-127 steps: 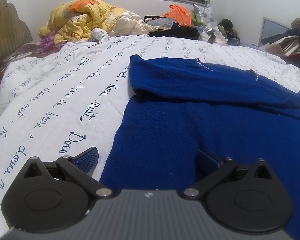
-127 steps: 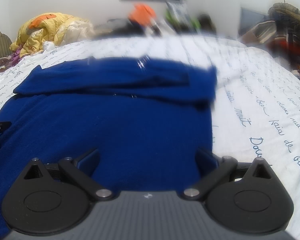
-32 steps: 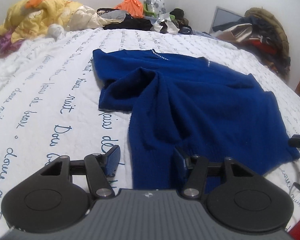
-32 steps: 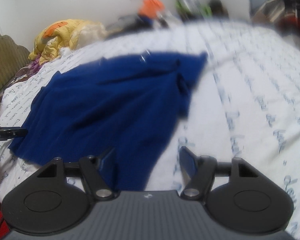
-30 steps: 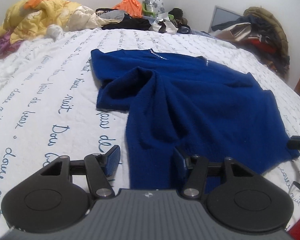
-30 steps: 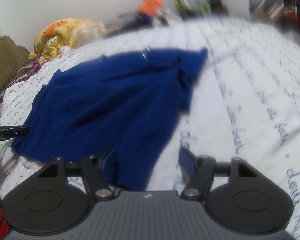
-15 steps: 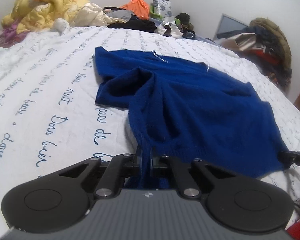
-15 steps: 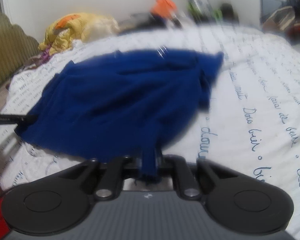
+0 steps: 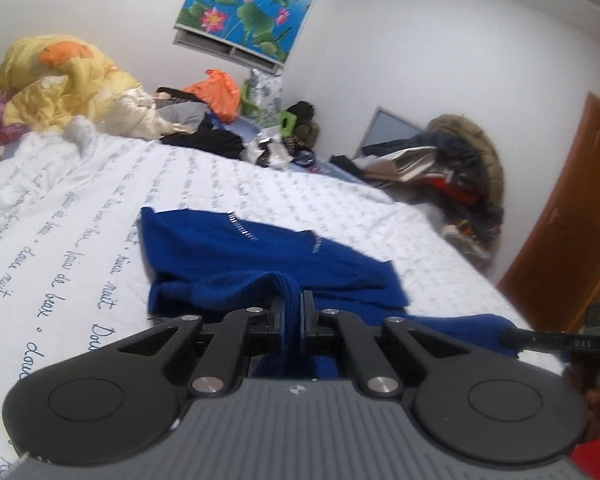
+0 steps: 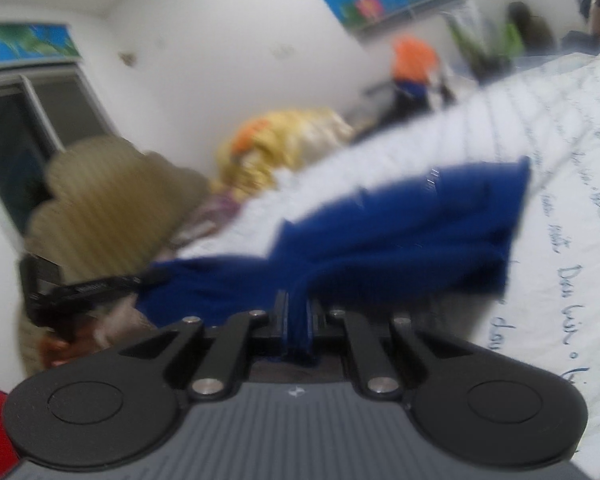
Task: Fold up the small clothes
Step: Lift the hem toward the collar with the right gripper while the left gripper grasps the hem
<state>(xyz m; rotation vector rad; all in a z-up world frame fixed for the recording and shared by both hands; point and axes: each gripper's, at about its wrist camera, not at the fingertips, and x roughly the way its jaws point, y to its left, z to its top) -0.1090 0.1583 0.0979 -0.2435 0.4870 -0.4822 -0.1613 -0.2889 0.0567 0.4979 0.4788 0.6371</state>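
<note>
Both sets of fingers, left (image 9: 291,312) and right (image 10: 298,318), are clamped on the near hem of my deep-blue knitted sweater (image 9: 260,256) on the white script-print bedsheet (image 9: 72,208), so next I'd guess carrying it evenly toward the collar.

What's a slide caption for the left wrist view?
Left tool shut on the blue sweater's hem, lifting it off the script-printed bedsheet.

The left gripper (image 9: 291,312) fills the lower middle of its frame, its fingers (image 9: 275,314) pinched onto a fold of the blue sweater (image 9: 236,256). The right gripper (image 10: 296,320) sits likewise at lower centre, fingers (image 10: 281,316) clamped on sweater fabric, the frame tilted.
</note>
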